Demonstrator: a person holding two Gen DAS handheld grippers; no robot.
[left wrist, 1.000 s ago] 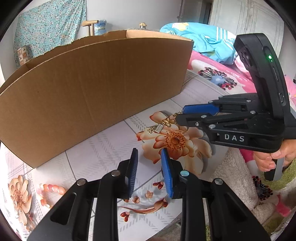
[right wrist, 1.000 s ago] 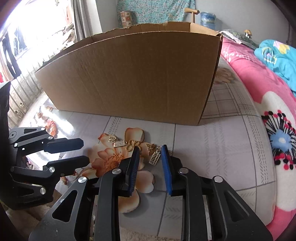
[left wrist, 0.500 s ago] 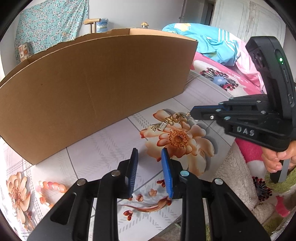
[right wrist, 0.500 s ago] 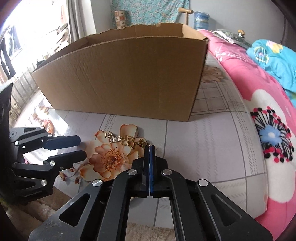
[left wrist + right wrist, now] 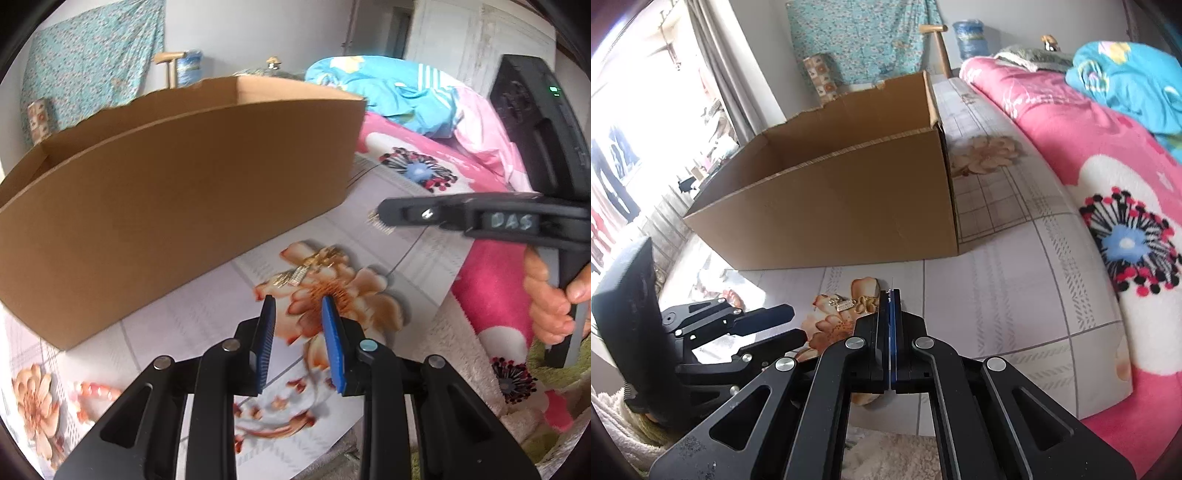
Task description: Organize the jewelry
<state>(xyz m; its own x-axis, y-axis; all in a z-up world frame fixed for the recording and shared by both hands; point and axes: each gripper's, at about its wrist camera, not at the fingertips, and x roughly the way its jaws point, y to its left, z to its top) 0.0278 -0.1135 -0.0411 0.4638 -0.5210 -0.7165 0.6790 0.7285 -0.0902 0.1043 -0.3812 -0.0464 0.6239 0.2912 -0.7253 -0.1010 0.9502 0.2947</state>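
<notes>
A large open cardboard box [image 5: 177, 184] stands on the floral tiled surface; it also shows in the right wrist view [image 5: 849, 206]. Gold earrings [image 5: 306, 269] lie on the orange flower print in front of the box, also seen in the right wrist view [image 5: 853, 303]. My right gripper [image 5: 891, 295] is shut on a small gold earring [image 5: 376, 221] that hangs from its tip, lifted above the surface to the right of the box. My left gripper [image 5: 297, 310] is open and empty, just short of the lying earrings.
A pink floral blanket [image 5: 1108, 155] and a blue cloth [image 5: 1126, 70] lie to the right. A pink bead bracelet [image 5: 96, 391] lies at the left front. A fluffy rug [image 5: 480, 406] borders the tiled surface at the front.
My right gripper closed on one earring and lifted it up and to the right. My left gripper moved forward toward the remaining earrings and stayed open.
</notes>
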